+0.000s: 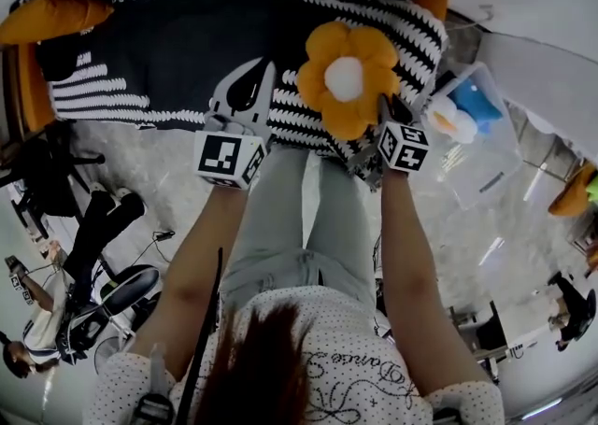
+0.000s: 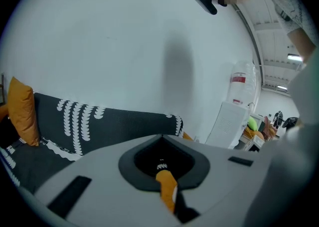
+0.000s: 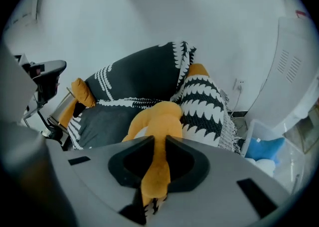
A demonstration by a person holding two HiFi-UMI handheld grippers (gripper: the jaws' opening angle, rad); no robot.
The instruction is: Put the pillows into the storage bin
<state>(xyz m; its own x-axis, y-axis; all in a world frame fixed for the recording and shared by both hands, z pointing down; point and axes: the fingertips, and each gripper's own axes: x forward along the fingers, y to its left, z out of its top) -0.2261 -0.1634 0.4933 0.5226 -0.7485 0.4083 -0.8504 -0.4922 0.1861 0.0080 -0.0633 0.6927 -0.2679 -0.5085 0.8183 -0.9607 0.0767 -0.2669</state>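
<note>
Flower pillow over sofa edge; storage bin (2 pillows inside) rightward.

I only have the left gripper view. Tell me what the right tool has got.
Observer: The right tool is clamped on an orange flower pillow with a white centre.
Operator: Give me the bin's position.
Observer: The clear storage bin stands on the floor to the person's right, by the end of the sofa.
Operator: Say what's in it.
Observer: A blue item and a white-and-orange one lie inside.
</note>
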